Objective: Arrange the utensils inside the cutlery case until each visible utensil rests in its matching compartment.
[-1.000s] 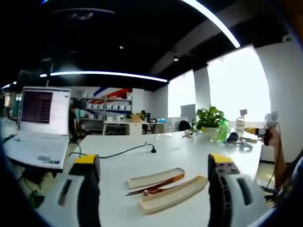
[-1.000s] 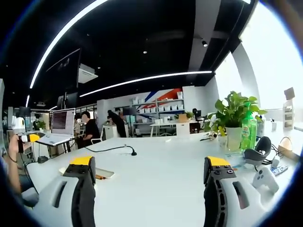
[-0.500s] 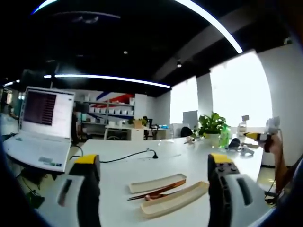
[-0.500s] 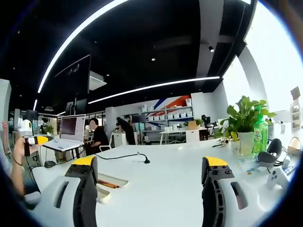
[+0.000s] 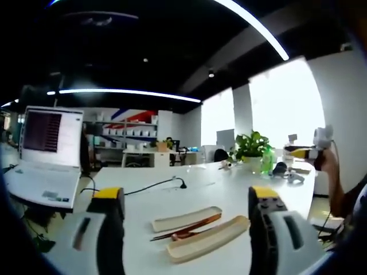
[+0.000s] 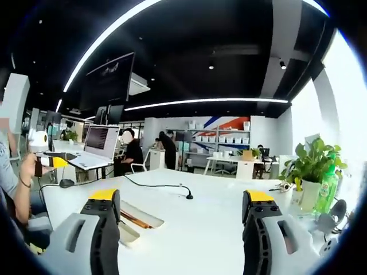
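On the white table (image 5: 229, 192) lies a beige cutlery case in two long parts: a flat tray (image 5: 182, 217) and a deeper trough (image 5: 211, 236). Copper-coloured utensils (image 5: 186, 228) lie between the two parts. My left gripper (image 5: 186, 195) hovers open above and short of them, nothing between its jaws. A hand holds my right gripper (image 5: 301, 152) far off to the right. In the right gripper view the case (image 6: 140, 216) and utensils (image 6: 133, 219) sit low on the left beside the left jaw. The right gripper (image 6: 180, 195) is open and empty. A hand holds the left gripper (image 6: 54, 162) at the left edge.
An open laptop (image 5: 43, 154) (image 6: 100, 146) stands at one end of the table. A black cable (image 5: 155, 184) (image 6: 166, 186) crosses the tabletop behind the case. A potted plant (image 5: 252, 146) (image 6: 312, 166), a green bottle (image 6: 328, 184) and small gadgets sit at the other end. People (image 6: 135, 157) are at desks behind.
The right gripper view has swung left and tilted, bringing the case and utensils further into the picture. The left gripper view has barely shifted. The case and utensils have not moved.
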The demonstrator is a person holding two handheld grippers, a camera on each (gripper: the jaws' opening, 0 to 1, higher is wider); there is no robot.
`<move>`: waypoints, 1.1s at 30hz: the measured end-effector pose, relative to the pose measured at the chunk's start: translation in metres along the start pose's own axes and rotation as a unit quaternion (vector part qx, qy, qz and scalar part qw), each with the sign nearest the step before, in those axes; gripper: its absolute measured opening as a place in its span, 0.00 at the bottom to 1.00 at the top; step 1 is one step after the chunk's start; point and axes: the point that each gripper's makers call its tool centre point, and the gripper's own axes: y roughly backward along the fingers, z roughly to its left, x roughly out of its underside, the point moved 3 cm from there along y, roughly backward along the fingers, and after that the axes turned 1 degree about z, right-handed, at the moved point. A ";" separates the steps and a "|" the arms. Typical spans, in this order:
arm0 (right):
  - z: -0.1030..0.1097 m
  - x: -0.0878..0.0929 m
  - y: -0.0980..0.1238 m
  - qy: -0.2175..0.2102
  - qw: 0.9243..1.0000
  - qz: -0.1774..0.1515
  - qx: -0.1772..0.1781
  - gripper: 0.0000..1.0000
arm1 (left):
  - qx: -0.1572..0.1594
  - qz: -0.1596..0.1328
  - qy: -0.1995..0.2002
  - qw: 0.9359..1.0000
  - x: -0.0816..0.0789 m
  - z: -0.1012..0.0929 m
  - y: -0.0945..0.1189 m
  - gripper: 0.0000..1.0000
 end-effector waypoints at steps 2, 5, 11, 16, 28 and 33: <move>0.004 -0.003 -0.005 0.011 1.000 -0.002 -0.008 0.85 | 0.000 0.000 0.001 1.000 0.000 0.001 0.000 0.93; 0.009 -0.009 -0.016 0.019 0.999 -0.012 -0.026 0.79 | -0.001 0.003 0.001 1.000 0.002 0.002 0.000 0.93; 0.051 -0.033 -0.040 0.053 0.983 -0.093 -0.151 0.67 | -0.002 0.007 -0.004 1.000 0.003 0.006 0.001 0.92; 0.081 -0.047 -0.062 0.082 0.967 -0.108 -0.216 0.60 | 0.001 0.003 -0.003 1.000 0.000 0.005 0.003 0.91; 0.150 -0.031 -0.096 0.054 0.950 -0.049 -0.303 0.32 | -0.010 0.014 0.000 1.000 0.005 0.012 0.002 0.86; 0.145 -0.028 -0.111 0.044 0.958 -0.052 -0.278 0.24 | -0.002 0.011 0.007 1.000 0.004 0.011 0.003 0.84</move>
